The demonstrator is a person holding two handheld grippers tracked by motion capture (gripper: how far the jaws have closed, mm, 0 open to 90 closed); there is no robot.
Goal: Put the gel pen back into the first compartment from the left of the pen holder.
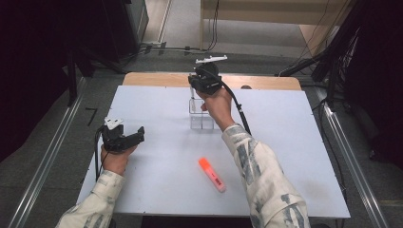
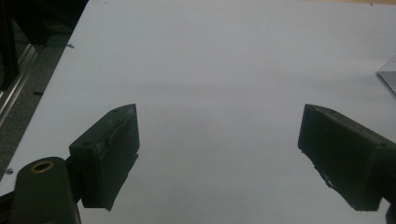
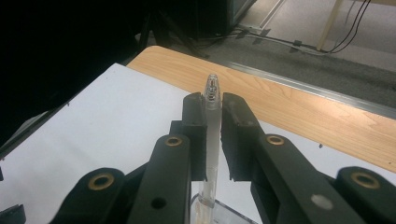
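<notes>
My right gripper (image 3: 213, 105) is shut on a clear pen (image 3: 211, 121) that stands upright, its lower end inside a clear plastic holder (image 3: 219, 211). From the high view the right gripper (image 1: 205, 80) hangs over the clear holder (image 1: 199, 116) at the table's far middle. An orange highlighter (image 1: 212, 174) lies flat on the white table (image 1: 157, 156) nearer the person. Over the left side of the table, my left gripper (image 1: 128, 137) is open and holds nothing; its two jaws stand wide apart, fingers (image 2: 109, 154) over bare white surface.
A wooden strip (image 1: 157, 79) runs along the table's far edge. Cables (image 1: 157, 48) lie on the floor beyond it. A corner of the clear holder (image 2: 388, 77) shows at the right edge of the left gripper view. Dark equipment stands at both sides.
</notes>
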